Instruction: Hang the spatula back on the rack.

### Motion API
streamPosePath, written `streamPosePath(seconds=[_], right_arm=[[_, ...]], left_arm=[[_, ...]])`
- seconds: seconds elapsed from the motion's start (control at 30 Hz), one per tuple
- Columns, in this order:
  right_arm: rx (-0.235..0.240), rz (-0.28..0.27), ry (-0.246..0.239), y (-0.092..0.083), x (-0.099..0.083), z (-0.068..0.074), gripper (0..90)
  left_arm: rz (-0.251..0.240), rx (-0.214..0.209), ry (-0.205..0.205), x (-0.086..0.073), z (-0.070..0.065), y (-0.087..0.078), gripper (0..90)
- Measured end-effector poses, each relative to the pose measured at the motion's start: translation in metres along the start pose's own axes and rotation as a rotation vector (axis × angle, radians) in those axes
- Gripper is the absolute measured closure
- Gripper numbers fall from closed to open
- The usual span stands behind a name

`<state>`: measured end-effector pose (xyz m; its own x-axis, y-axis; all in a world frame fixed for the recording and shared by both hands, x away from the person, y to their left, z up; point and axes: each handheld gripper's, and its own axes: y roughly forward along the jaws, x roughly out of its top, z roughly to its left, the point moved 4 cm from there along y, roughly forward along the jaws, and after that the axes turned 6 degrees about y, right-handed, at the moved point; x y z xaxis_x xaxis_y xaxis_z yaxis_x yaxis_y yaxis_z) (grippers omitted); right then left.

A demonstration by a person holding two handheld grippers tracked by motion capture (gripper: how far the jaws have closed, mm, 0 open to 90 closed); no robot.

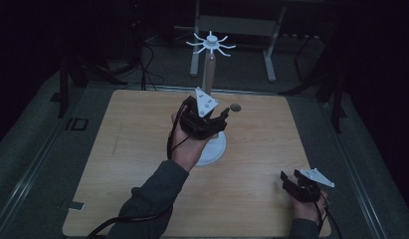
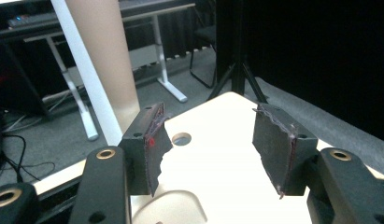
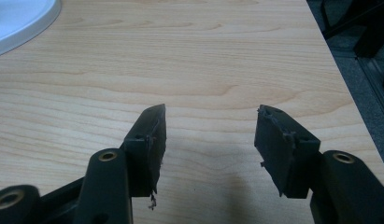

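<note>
Beside left tool (image 1: 218, 118), round wooden post (image 1: 209, 73); white disc base (image 1: 215, 149)

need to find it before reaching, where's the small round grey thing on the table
In the high view the small round grey thing lies on the far part of the table, just right of the stand's pole and beside the left gripper.

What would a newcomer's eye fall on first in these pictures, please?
Probably the white stand at the table's far middle, its post topped by a ring of curved hooks. The left gripper hovers open right beside that post, while the right gripper rests open near the table's near right corner.
</note>
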<state>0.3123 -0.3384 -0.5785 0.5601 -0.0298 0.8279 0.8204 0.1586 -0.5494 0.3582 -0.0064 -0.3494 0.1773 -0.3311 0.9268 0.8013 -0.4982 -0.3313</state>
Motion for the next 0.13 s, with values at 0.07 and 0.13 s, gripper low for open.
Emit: streamPosePath(seconds=[0.07,0.13], right_arm=[[0.0,0.0,0.0,0.0001,-0.0001,0.0001,43.2],[0.0,0.002,0.0,0.0003,-0.0003,0.0001,43.2]], left_arm=[[0.002,-0.028,0.001,-0.0024,-0.0001,0.0008,44.4],[0.008,-0.039,0.012,-0.0056,-0.0003,0.0017,44.2]])
